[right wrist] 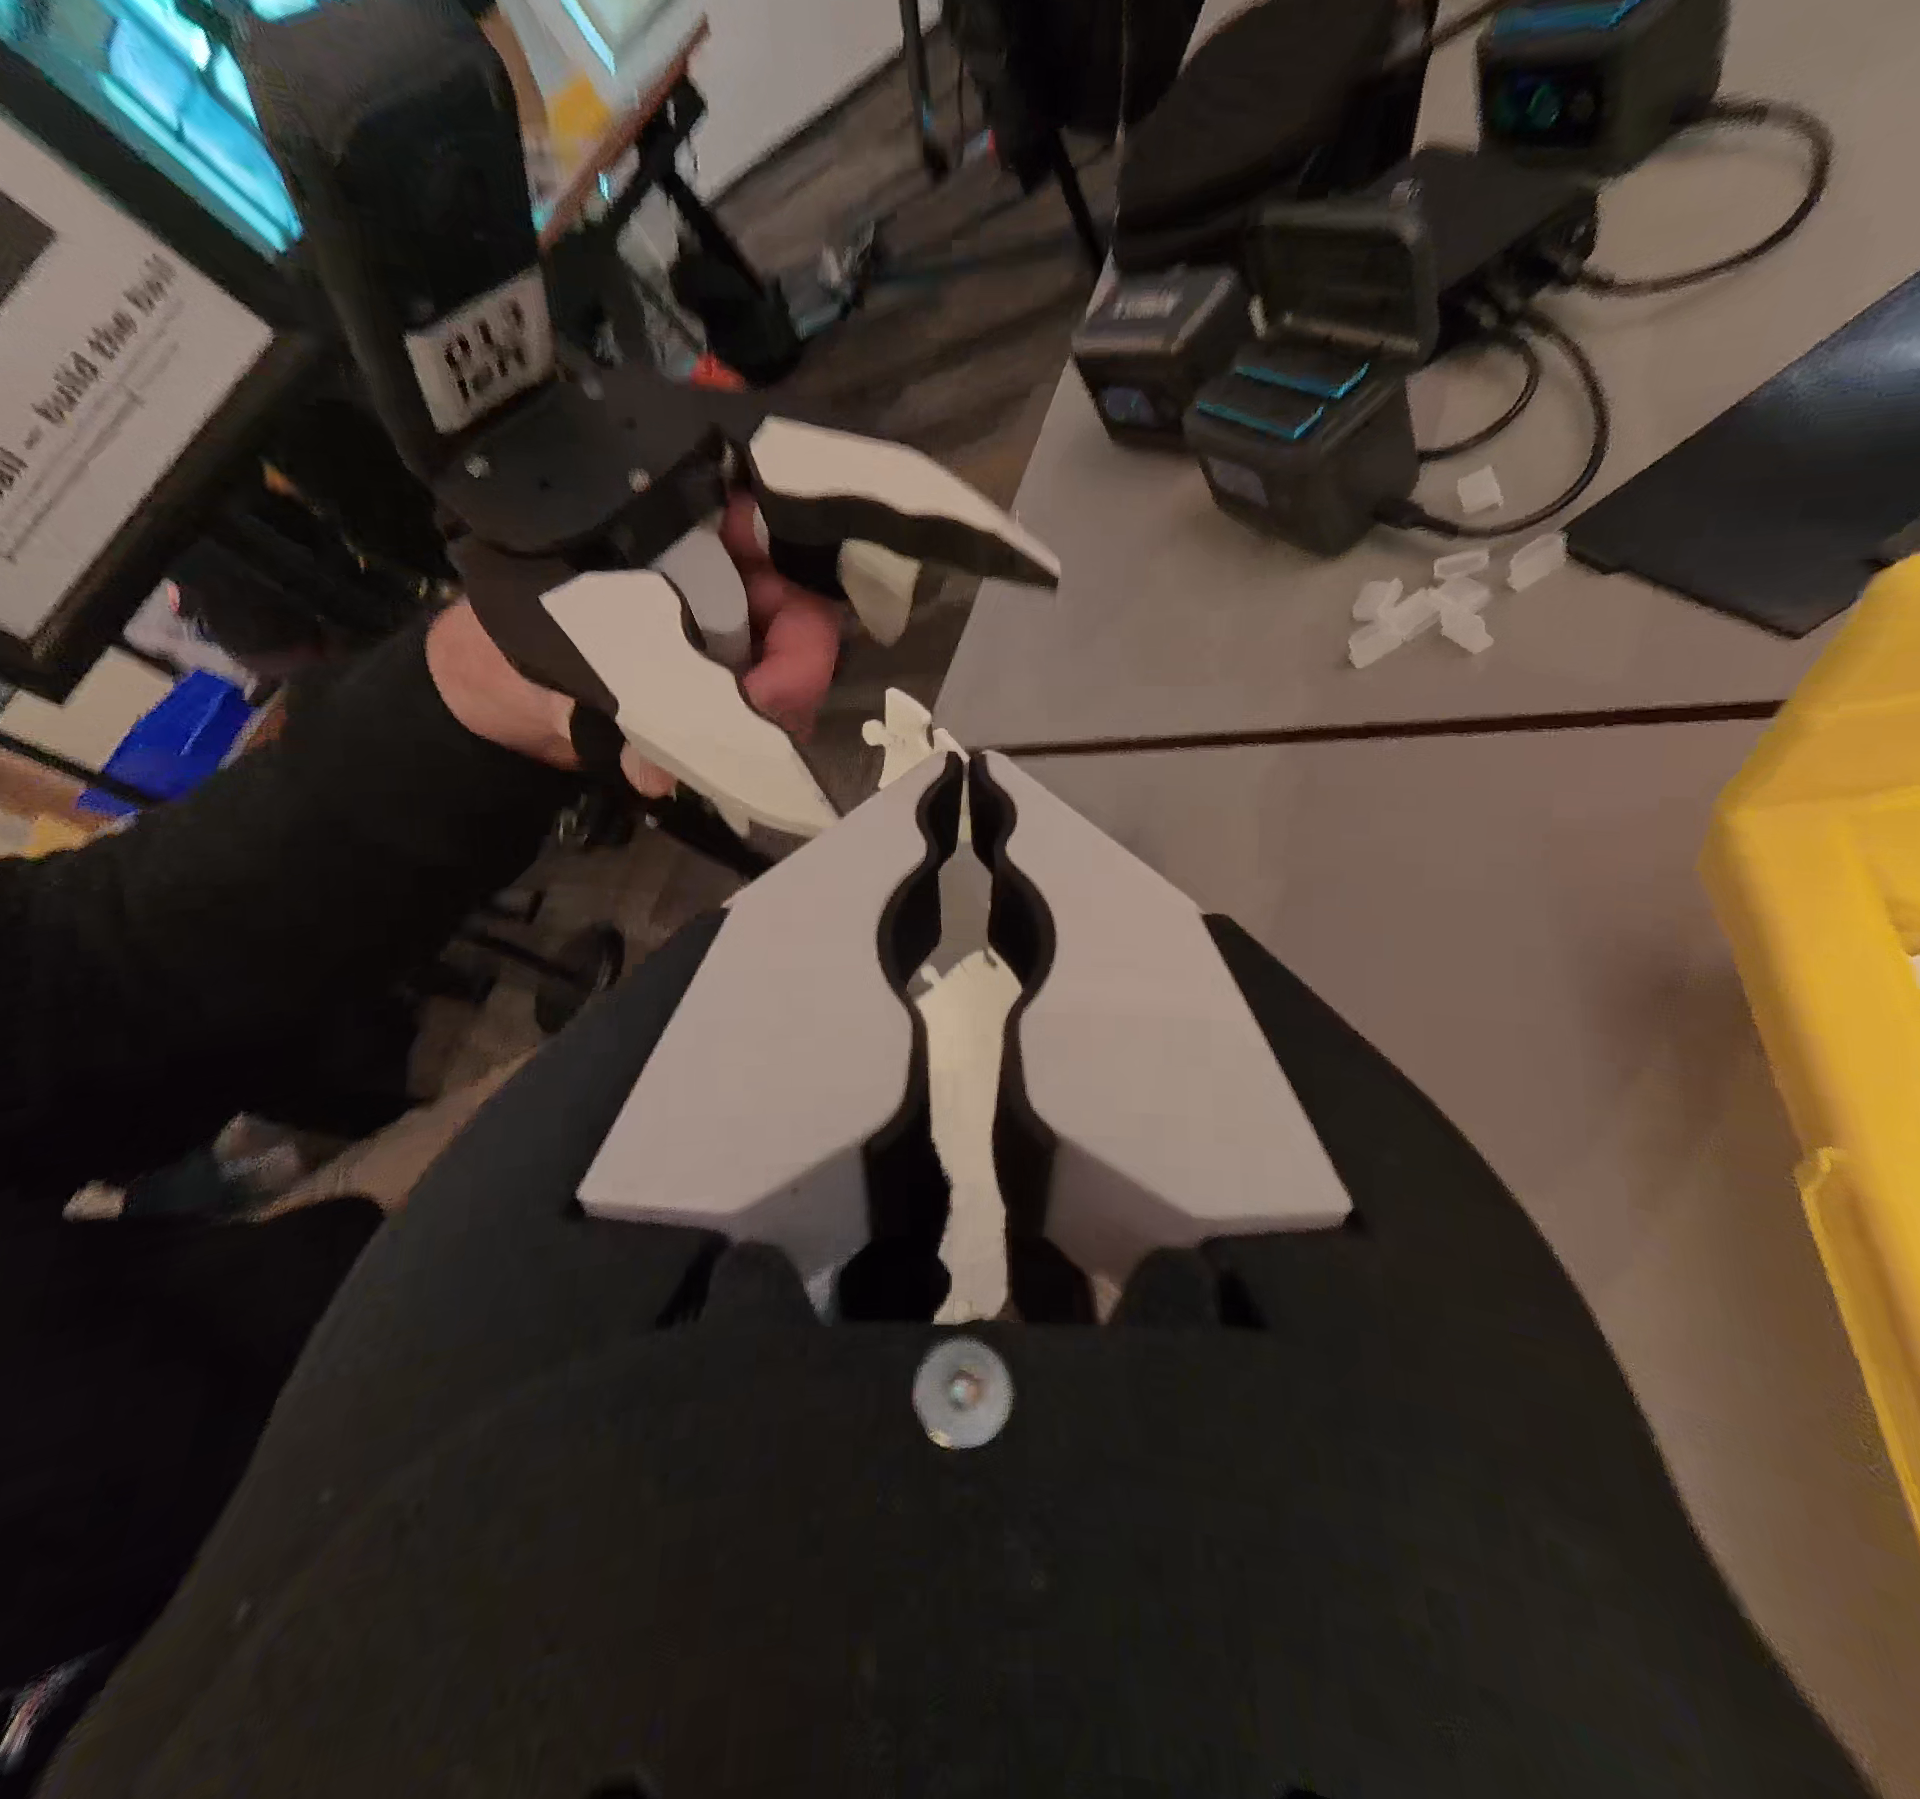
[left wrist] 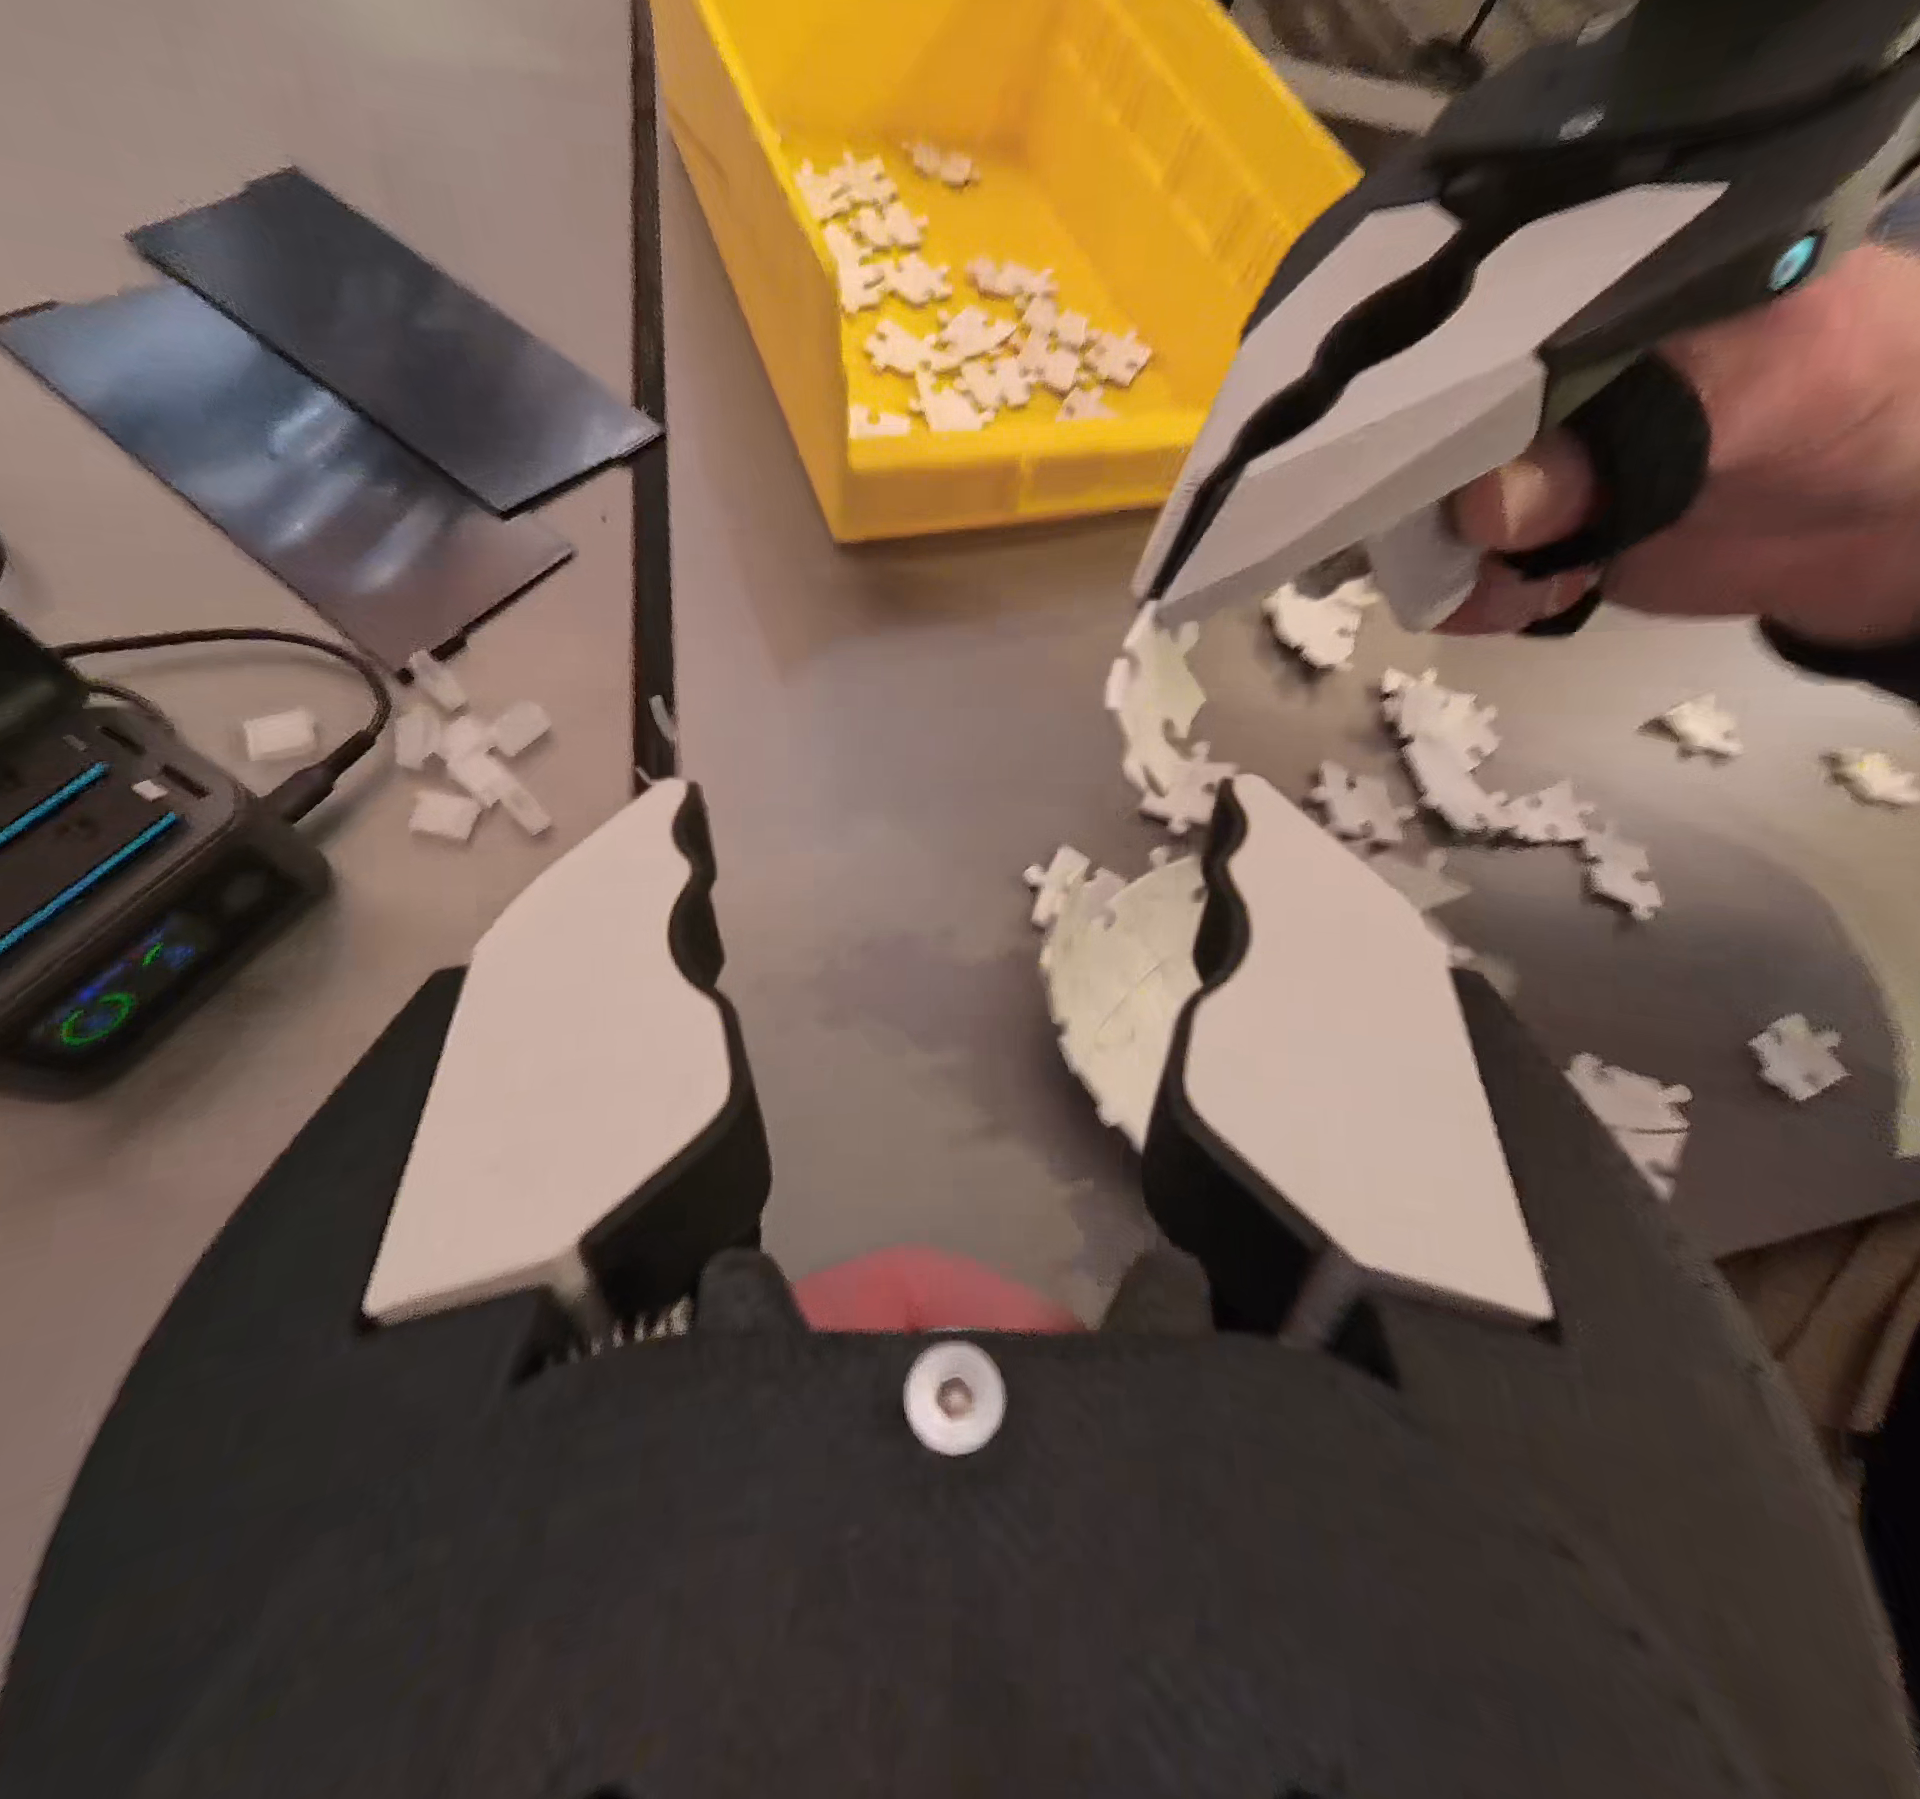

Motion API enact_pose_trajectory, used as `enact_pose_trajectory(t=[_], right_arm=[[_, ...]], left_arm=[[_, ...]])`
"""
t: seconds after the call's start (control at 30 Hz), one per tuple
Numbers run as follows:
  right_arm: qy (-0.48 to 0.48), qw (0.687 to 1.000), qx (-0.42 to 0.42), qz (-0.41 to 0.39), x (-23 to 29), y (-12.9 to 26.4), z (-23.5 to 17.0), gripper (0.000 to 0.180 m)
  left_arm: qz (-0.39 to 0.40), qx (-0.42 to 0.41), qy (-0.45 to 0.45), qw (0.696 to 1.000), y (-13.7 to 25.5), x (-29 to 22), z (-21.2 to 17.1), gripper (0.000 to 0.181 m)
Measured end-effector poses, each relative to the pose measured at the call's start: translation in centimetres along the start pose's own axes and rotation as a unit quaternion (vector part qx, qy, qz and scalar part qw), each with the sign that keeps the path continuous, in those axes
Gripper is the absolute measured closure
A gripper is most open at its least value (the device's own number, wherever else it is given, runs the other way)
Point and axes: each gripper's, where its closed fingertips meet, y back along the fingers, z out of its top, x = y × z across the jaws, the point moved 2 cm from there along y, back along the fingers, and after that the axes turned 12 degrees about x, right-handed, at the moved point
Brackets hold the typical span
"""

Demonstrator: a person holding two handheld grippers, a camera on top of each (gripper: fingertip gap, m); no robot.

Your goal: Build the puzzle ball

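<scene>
While the left gripper (left wrist: 961,928) hangs with its fingers wide apart and empty above the tabletop (left wrist: 883,710), a curved assembled shell (left wrist: 1117,980) lies at its 3 o'clock; beyond, at 1 o'clock, the right gripper (left wrist: 1169,596) has its fingers clamped on a curved strip of joined pieces (left wrist: 1158,710). Joining sections seems the step in hand; next, the strip likely needs aligning edge to edge with the shell; the yellow bin (left wrist: 1039,482) of loose pieces (left wrist: 966,295) sits farthest, at 12 o'clock.
</scene>
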Motion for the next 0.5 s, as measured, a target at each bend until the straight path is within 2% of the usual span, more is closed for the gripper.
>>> enact_pose_trajectory(t=[0.1, 0.13, 0.23, 0.33, 0.5], right_arm=[[0.0, 0.998, -0.064, -0.011, 0.7, 1.1, 0.6, 0.18], [0.002, 0.997, -0.079, -0.015, 0.9, 1.3, 0.6, 0.18], [0.012, 0.992, -0.118, -0.029, 1.6, 2.0, 0.6, 0.18], [0.018, 0.99, -0.137, -0.033, 2.3, 2.4, 0.5, 0.18], [0.028, 0.99, -0.134, -0.034, 3.2, 3.0, -0.6, 0.18]], left_arm=[[-0.062, -0.049, 0.03, 0.996, 0.0, -1.5, 1.0, 0.101], [-0.095, -0.061, 0.038, 0.993, 0.0, -2.4, 1.3, 0.109], [-0.152, -0.098, 0.054, 0.982, 0.1, -3.9, 2.2, 0.147], [-0.201, -0.115, 0.051, 0.972, 0.4, -5.4, 2.7, 0.177], [-0.207, -0.091, 0.027, 0.974, 0.5, -6.3, 2.4, 0.178]])
